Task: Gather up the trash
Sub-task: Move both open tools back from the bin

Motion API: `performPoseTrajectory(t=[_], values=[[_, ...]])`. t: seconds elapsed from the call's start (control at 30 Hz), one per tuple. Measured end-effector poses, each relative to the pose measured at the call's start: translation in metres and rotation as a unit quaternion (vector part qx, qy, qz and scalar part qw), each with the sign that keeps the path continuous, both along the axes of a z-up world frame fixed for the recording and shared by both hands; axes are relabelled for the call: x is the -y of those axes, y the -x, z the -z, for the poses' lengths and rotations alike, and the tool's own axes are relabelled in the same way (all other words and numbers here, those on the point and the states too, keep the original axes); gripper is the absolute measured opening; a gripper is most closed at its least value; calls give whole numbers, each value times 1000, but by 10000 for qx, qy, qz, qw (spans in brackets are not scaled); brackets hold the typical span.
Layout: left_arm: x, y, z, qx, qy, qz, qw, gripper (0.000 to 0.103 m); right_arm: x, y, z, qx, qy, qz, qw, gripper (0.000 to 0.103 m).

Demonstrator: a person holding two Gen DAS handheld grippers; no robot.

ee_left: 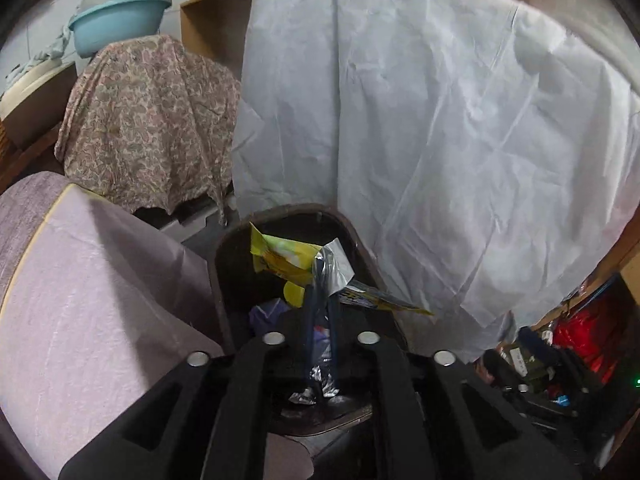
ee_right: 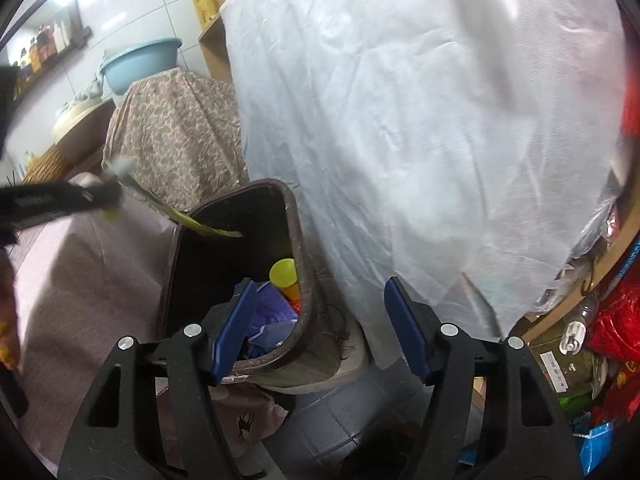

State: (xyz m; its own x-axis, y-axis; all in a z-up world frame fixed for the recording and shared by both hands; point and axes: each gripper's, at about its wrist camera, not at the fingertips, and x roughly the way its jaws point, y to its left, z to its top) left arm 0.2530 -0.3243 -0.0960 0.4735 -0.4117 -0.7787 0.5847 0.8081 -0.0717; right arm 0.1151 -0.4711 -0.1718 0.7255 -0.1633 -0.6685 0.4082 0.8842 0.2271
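Observation:
My left gripper is shut on a yellow and silver snack wrapper and holds it over the open dark brown trash bin. In the right wrist view the left gripper shows blurred at the left, with the wrapper hanging over the bin. The bin holds a yellow cup and purple and blue wrappers. My right gripper is open and empty, just in front of the bin's near rim.
A white sheet hangs right behind the bin. A mauve-covered seat is at the left. A floral cloth covers furniture beyond, with a teal basin on top. Red bags and clutter fill shelves at the right. Grey floor tiles lie below.

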Motion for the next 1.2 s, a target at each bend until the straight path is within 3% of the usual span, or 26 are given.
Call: performPoseTrajectory(t=[0.03, 0.07, 0.1, 0.3, 0.57, 0.67, 0.87, 1.0, 1.2], values=[[2, 0, 2, 16, -59, -17, 10000, 29, 2, 2, -1, 32, -31, 30, 10000, 67], [3, 0, 4, 62, -103, -47, 9999, 48, 4, 4, -3, 55, -43, 67, 10000, 67], [2, 1, 4, 135, -121, -95, 9998, 58, 5, 6, -4, 72, -57, 94, 9999, 67], [-3, 7, 0, 152, -47, -137, 9998, 62, 6, 15, -10, 190, -80, 130, 9997, 67], [-36, 38, -34, 695, 211, -77, 9973, 75, -5, 19, -23, 224, 145, 82, 9996, 68], [-59, 54, -52, 920, 363, -68, 9951, 80, -19, 21, -34, 311, 271, 15, 9991, 77], [-129, 94, -84, 1563, 686, -517, 9840, 96, -69, 24, -72, 691, 538, -477, 9950, 90], [-182, 122, -94, 1859, 827, -965, 9743, 97, -113, 33, -100, 1092, 819, -950, 9861, 97], [-247, 163, -102, 2314, 929, -1717, 9531, 97, -176, 55, -130, 1621, 1026, -1485, 9701, 97]])
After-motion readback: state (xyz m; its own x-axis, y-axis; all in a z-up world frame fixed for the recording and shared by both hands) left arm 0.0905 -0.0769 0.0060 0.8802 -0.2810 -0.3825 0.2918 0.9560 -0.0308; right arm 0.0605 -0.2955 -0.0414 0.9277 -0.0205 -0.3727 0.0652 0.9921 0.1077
